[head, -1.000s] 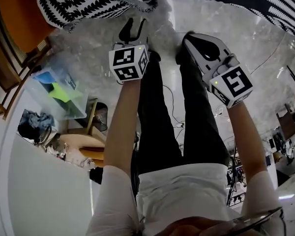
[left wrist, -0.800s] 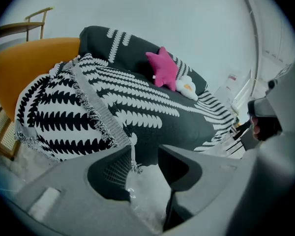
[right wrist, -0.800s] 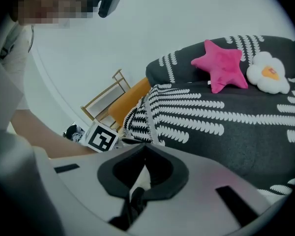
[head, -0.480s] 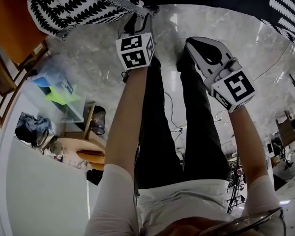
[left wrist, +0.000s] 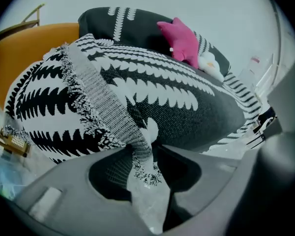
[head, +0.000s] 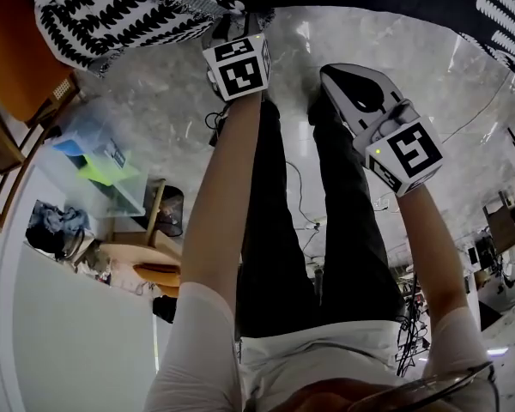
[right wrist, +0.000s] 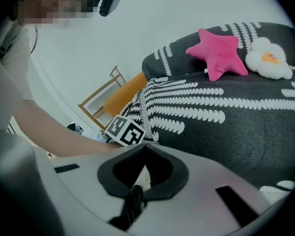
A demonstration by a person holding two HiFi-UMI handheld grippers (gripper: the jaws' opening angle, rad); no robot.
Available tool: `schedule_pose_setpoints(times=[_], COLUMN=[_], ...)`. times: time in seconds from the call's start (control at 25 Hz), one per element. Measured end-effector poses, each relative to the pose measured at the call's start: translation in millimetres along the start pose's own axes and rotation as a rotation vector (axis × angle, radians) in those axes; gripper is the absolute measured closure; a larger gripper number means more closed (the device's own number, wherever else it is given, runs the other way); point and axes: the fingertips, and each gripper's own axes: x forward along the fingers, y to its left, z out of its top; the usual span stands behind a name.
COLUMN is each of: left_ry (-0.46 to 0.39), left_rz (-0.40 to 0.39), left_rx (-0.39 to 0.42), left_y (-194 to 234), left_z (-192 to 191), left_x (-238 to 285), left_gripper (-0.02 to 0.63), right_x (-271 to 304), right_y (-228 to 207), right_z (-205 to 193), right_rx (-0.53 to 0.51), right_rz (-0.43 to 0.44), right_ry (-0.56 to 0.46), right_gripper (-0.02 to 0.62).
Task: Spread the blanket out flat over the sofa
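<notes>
Head view: left claw [head: 232, 26] tips perhaps under blanket [head: 112, 15]

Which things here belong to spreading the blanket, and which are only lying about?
For the job: blanket, held at its fringe by the left gripper; right gripper, shut; sofa, covered by the blanket.
Lying about: pink star cushion; white cushion; orange chair; plastic box.
</notes>
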Motion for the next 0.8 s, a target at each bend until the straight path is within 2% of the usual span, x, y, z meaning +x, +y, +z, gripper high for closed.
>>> schedule_pose_setpoints(times=[0.08, 0.28, 0.6, 0.8], left_ry=[-0.001, -0.014, -0.039, -0.071], left_rz=[0.01, -0.012, -0.098, -0.128], left_rx=[-0.017, -0.003, -0.02, -0.051], left_y=[4, 5, 10, 34], left_z=[1, 1, 0, 6], left_x=[1, -8, -50, -88], left_gripper=[0.496, 0.572, 0.581, 0.581], right_x=[0, -2, 4, 15], right_y=[0, 0, 23, 46], right_z=[-3, -9, 6, 27], right_rx=[0.001, 0.004, -0.031, -0.068], right_rz=[-0.001, -0.018, -0.016, 0.0], right_ry=[0.003, 0.019, 0.039, 0.046], right_gripper=[0.593, 0.592, 0.594, 0.594])
